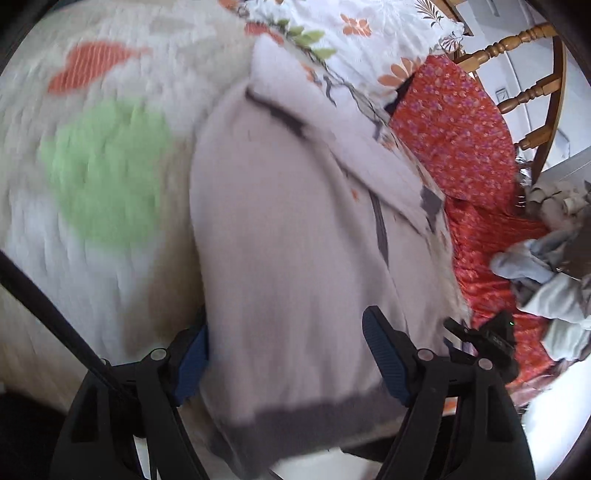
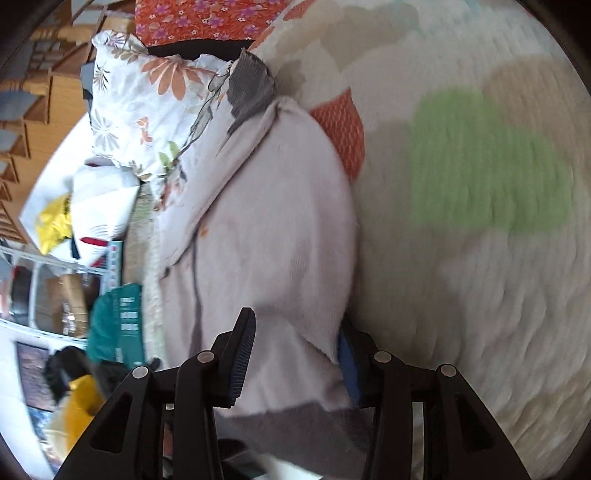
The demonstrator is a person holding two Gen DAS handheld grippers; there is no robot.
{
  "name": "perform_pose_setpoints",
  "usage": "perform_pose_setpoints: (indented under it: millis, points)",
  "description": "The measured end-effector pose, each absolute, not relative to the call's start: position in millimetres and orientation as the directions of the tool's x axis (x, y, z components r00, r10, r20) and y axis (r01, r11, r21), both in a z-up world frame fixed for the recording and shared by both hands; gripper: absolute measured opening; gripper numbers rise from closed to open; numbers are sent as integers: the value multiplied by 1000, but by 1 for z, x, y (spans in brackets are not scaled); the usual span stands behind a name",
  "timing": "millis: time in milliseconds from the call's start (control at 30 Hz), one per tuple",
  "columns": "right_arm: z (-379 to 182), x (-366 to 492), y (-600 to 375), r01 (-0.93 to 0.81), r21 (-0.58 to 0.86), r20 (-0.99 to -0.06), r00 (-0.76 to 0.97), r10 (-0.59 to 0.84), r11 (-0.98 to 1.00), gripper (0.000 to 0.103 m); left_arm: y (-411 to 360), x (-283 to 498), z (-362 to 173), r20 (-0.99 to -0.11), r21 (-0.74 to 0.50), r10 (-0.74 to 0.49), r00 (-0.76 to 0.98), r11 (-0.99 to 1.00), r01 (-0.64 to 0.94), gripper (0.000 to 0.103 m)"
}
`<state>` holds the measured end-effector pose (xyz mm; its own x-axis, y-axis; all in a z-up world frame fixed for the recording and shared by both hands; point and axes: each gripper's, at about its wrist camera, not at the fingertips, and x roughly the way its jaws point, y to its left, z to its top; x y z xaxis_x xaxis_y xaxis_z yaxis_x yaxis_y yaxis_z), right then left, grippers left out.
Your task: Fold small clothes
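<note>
A pale lilac-grey garment with dark grey trim [image 1: 295,240] lies folded lengthwise on a quilted bedspread [image 1: 92,147]. In the left wrist view my left gripper [image 1: 291,354] straddles its near end above the dark hem band, the blue-padded fingers [image 1: 384,354] wide apart with cloth between them. In the right wrist view the same garment [image 2: 280,229] runs away from my right gripper [image 2: 295,354], whose fingers [image 2: 242,354] sit on either side of the cloth near its dark hem. Both views are motion-blurred.
A floral pillow [image 1: 354,33] and a red floral cloth [image 1: 461,147] lie beyond the garment. A heap of grey clothes [image 1: 554,266] sits at the right, by a wooden chair [image 1: 532,85]. Bags and clutter [image 2: 92,221] lie off the bed's edge.
</note>
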<state>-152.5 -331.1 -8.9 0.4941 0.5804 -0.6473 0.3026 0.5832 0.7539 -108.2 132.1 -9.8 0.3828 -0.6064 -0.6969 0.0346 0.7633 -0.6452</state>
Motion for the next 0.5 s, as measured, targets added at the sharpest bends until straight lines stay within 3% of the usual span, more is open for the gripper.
perform_pose_setpoints:
  millis: [167,433,467,500]
  points:
    - [-14,-180,-311,285,774,-626,484,611,566,47,120,-138,-17,-693,-662,-632,347,748,42,78]
    - [-6,-212,-278,240,682,-698,496,517,690,45,92,-165,-21,-790,-509,-504,349,857,83,76]
    - [-5,-216,-275,242,660,-712,501,491,711,38,91,-164,-20,-805,-484,-481,347,871,84,65]
    - [-5,-218,-272,247,636,-730,501,465,731,29,90,-164,-19,-828,-442,-442,345,893,85,42]
